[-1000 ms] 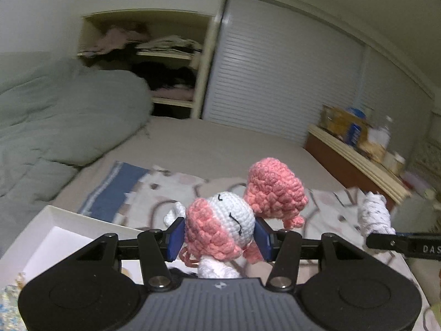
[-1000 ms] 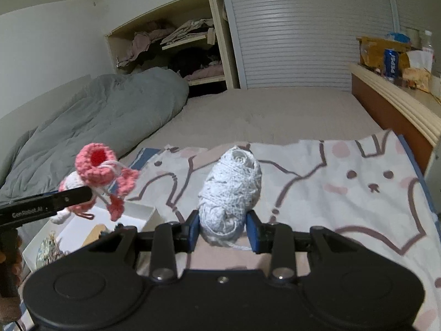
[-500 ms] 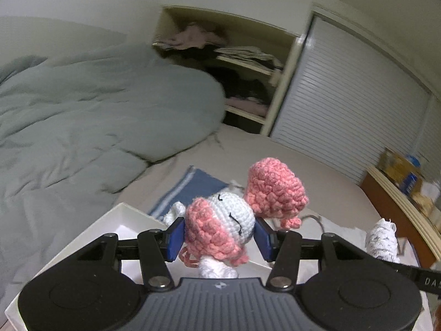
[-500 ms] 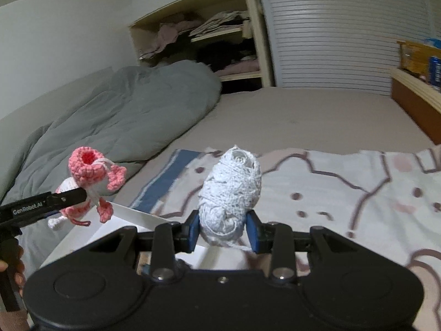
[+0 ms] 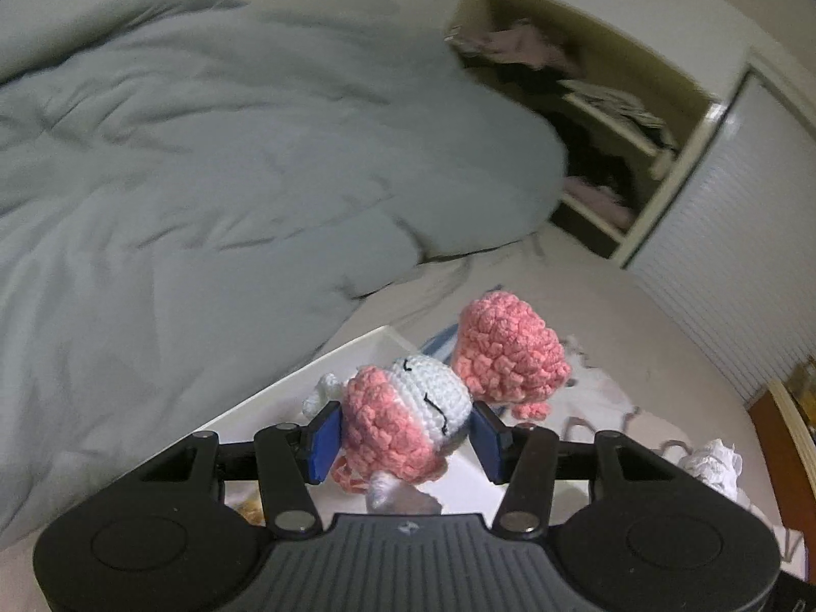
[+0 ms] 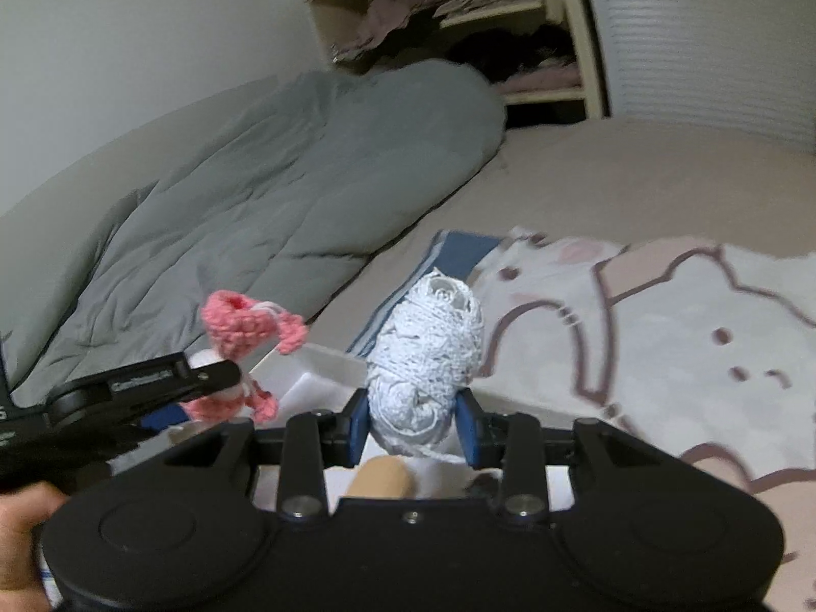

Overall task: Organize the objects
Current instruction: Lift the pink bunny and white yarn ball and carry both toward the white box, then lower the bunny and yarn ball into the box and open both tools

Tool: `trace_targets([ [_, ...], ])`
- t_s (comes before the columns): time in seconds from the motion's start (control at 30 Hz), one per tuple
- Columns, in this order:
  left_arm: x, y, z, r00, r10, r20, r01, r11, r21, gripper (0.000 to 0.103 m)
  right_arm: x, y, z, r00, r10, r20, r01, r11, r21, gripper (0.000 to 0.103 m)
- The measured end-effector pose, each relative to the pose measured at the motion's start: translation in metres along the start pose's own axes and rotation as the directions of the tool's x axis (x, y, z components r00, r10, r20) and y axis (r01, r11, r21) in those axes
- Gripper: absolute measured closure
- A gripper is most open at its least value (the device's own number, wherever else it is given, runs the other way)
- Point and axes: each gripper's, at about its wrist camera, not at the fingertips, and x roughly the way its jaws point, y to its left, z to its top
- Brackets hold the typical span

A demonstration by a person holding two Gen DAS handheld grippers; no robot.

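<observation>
My left gripper (image 5: 405, 438) is shut on a pink and white crochet doll (image 5: 423, 408) and holds it above a white box (image 5: 352, 362). The doll also shows in the right wrist view (image 6: 245, 331), held over the box's far corner (image 6: 326, 362). My right gripper (image 6: 413, 421) is shut on a ball of white yarn (image 6: 428, 352) above the same box. The yarn ball also shows at the lower right of the left wrist view (image 5: 711, 464). A tan object (image 6: 382, 477) lies in the box under the right gripper.
A grey duvet (image 5: 178, 178) is piled on the left of the bed. A printed blanket (image 6: 663, 331) covers the bed to the right. An open shelf with clothes (image 6: 459, 15) and a slatted door (image 6: 714, 35) stand behind.
Both grippers have swung left with their loads and now hang over the white box. The duvet fills more of both views.
</observation>
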Motion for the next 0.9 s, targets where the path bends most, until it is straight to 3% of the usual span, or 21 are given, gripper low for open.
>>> trace_targets([
  [0.3, 0.025, 0.030, -0.007, 0.994, 0.092, -0.060, -0.096, 0.993, -0.063, 0.049, 0.039, 0.026, -0.014, 0.994, 0.080, -0.077, -0.075, 0.995, 0.064, 0.067],
  [0.6, 0.031, 0.034, -0.011, 0.989, 0.102, -0.105, -0.111, 0.990, -0.083, 0.045, 0.066, 0.033, -0.029, 0.982, 0.114, -0.149, -0.097, 0.988, 0.116, 0.067],
  [0.73, 0.025, 0.034, -0.007, 0.987, 0.103, -0.120, -0.115, 0.989, -0.094, 0.019, 0.072, 0.033, -0.033, 0.980, 0.119, -0.157, -0.101, 0.987, 0.122, 0.067],
  [0.83, 0.023, 0.032, -0.004, 0.987, 0.118, -0.113, -0.128, 0.988, -0.085, 0.013, 0.076, 0.034, -0.035, 0.978, 0.139, -0.157, -0.116, 0.983, 0.145, 0.066],
  [0.9, 0.022, 0.033, -0.005, 0.985, 0.122, -0.120, -0.135, 0.986, -0.099, 0.010, 0.078, 0.034, -0.037, 0.977, 0.144, -0.155, -0.119, 0.980, 0.160, 0.056],
])
